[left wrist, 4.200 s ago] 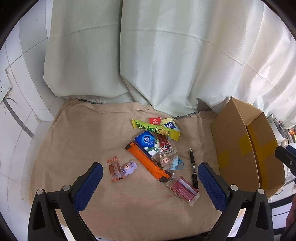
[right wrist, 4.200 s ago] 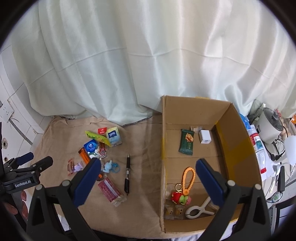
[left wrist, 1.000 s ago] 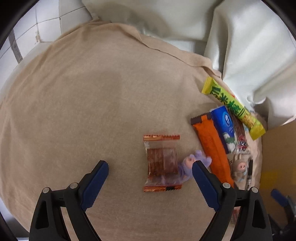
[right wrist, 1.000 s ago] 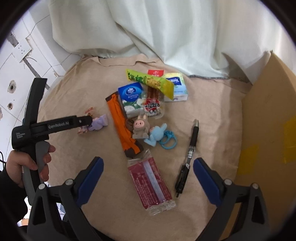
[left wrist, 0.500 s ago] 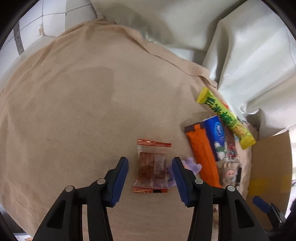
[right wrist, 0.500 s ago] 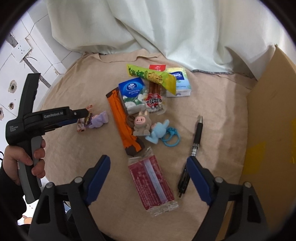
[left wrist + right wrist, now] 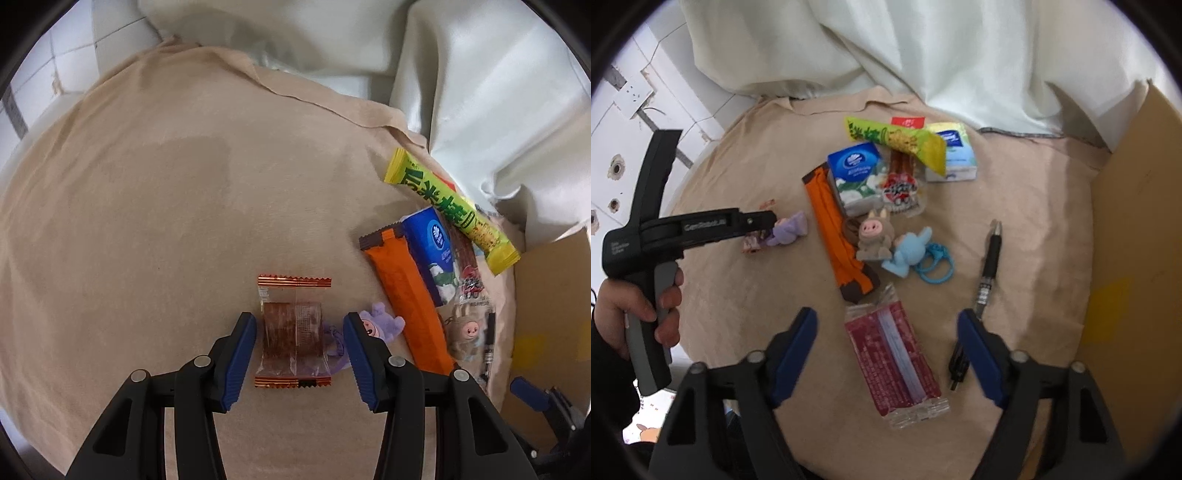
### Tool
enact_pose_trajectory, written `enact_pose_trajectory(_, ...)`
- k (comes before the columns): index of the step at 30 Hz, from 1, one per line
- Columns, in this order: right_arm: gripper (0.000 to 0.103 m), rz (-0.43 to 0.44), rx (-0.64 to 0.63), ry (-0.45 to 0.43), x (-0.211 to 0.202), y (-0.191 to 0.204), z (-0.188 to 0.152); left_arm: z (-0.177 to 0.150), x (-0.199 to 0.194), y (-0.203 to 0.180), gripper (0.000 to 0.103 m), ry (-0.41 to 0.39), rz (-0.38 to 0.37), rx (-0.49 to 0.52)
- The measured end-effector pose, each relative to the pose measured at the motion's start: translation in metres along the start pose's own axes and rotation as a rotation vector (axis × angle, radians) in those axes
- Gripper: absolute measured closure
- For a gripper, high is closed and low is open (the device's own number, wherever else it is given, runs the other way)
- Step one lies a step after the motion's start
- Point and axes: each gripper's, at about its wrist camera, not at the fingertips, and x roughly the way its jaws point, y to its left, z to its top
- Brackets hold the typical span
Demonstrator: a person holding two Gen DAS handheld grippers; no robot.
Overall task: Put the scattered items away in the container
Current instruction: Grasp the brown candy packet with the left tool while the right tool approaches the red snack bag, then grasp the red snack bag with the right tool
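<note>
A brown snack packet (image 7: 291, 328) with orange striped ends lies on the tan cloth. My left gripper (image 7: 298, 317) is low over it, one finger on each side, a narrow gap left at both; it is open. A purple plush (image 7: 376, 325) touches the packet's right side. In the right wrist view my right gripper (image 7: 886, 315) hangs open above a dark red packet (image 7: 894, 354), with a black pen (image 7: 988, 266) by its right finger. The cardboard box (image 7: 1126, 221) stands at the right edge.
Past the red packet lie an orange packet (image 7: 834, 221), a blue tissue pack (image 7: 857, 170), a yellow-green bar (image 7: 897, 140), a pig plush (image 7: 873, 236) and a blue plush (image 7: 908, 254). A hand (image 7: 646, 302) holds the left gripper. A white curtain hangs behind.
My left gripper dropped toward the brown snack packet and its jaws narrowed around it. My right gripper's jaws narrowed a little and moved closer over the red packet.
</note>
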Motion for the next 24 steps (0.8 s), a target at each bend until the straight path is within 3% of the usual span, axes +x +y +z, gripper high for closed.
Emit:
enact_pose_trajectory(1, 0.03, 0.0, -0.005, 0.005, 0.002, 0.0, -0.001, 0.0, 0.001, -0.001, 0.069, 0.004, -0.001, 0.006)
enact_pose_trajectory(3, 0.036, 0.002, -0.02, 0.026, 0.008, 0.002, -0.003, -0.001, 0.002, -0.002, 0.069, 0.005, 0.007, 0.031)
enact_pose_trajectory(14, 0.036, -0.075, -0.094, 0.11, 0.033, 0.013, -0.009, 0.0, 0.002, -0.005, 0.069, -0.001, -0.002, 0.116)
enact_pose_trajectory(18, 0.036, -0.064, -0.081, 0.128, 0.038, 0.011, -0.011, -0.001, 0.002, -0.005, 0.068, -0.006, -0.004, 0.141)
enact_pose_trajectory(24, 0.053, -0.036, -0.043, 0.152, 0.044, 0.007, -0.014, -0.002, 0.002, -0.008, 0.066, -0.008, -0.002, 0.174)
